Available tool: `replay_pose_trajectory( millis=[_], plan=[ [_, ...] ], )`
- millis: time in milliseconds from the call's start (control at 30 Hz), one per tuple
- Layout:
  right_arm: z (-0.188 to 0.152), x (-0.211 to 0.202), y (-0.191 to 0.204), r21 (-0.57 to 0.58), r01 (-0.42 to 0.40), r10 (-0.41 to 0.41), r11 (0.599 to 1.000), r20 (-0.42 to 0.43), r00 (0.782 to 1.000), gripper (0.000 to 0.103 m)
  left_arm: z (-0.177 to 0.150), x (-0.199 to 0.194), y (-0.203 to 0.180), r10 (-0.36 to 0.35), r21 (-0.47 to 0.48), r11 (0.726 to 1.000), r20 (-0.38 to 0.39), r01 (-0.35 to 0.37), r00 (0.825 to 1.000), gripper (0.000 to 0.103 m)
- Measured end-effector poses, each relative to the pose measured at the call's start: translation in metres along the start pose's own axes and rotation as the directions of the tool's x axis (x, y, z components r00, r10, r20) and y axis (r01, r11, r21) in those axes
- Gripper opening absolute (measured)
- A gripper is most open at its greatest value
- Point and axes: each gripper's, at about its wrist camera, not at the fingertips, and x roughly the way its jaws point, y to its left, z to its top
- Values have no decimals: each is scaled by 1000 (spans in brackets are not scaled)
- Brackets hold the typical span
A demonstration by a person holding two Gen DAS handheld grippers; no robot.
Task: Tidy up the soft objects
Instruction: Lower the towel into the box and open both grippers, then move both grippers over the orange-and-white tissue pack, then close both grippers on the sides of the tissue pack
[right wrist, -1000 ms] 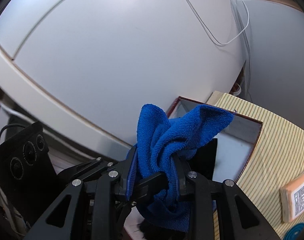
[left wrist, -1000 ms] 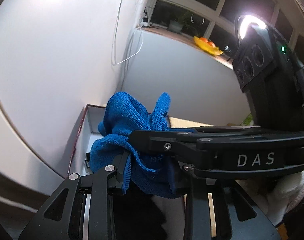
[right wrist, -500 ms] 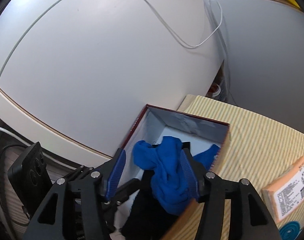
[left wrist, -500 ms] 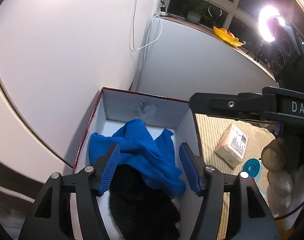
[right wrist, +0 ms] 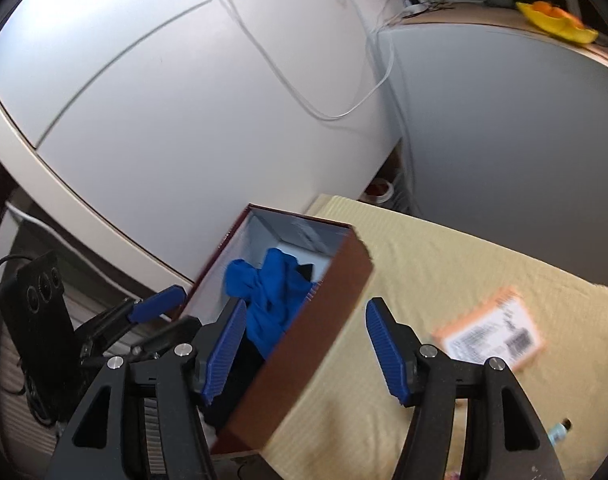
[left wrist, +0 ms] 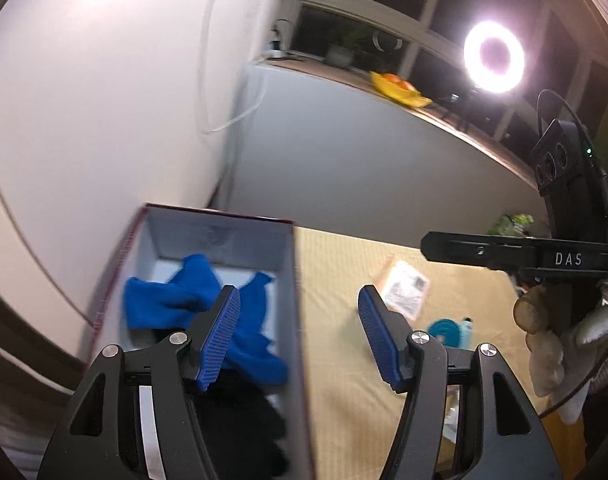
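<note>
A crumpled blue cloth [left wrist: 192, 300] lies inside an open dark red box [left wrist: 292, 280] with white inner walls, on top of a black soft item [left wrist: 248, 428]. The cloth [right wrist: 272, 300] and box [right wrist: 324, 320] also show in the right wrist view. My left gripper [left wrist: 300, 336] is open and empty above the box's right wall. My right gripper [right wrist: 304, 348] is open and empty above the box's near side. In the left wrist view the right gripper [left wrist: 504, 252] shows at the right, held by a gloved hand [left wrist: 552, 336].
The box stands at the left end of a yellow striped mat [left wrist: 364, 360]. An orange labelled packet [left wrist: 404, 284] and a teal coiled item [left wrist: 448, 330] lie on the mat. White walls close in behind the box. The packet [right wrist: 492, 336] also shows in the right wrist view.
Both grippers were shut on the blue cloth; they opened and let it drop into the box. Both have since pulled back and shifted right over the mat.
</note>
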Motion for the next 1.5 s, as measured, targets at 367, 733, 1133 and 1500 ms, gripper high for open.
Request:
replay_pose_trajectory(
  millis=[367, 733, 1133, 1500],
  plan=[
    [-39, -70, -89, 88, 89, -96, 992, 80, 992, 65, -21, 33, -73, -142, -6, 990, -44, 142, 989, 61],
    [-43, -60, -170, 124, 109, -111, 986, 4, 994, 65, -40, 108, -106, -199, -125, 976, -159, 180, 967, 61],
    [-37, 4, -206, 121, 80, -68, 989, -103, 992, 65, -48, 160, -115, -176, -176, 975, -215, 139, 961, 61],
    [-32, 56, -207, 99, 70, -52, 993, -174, 983, 65, -48, 188, -108, -154, -209, 972, -248, 103, 956, 61]
  ],
)
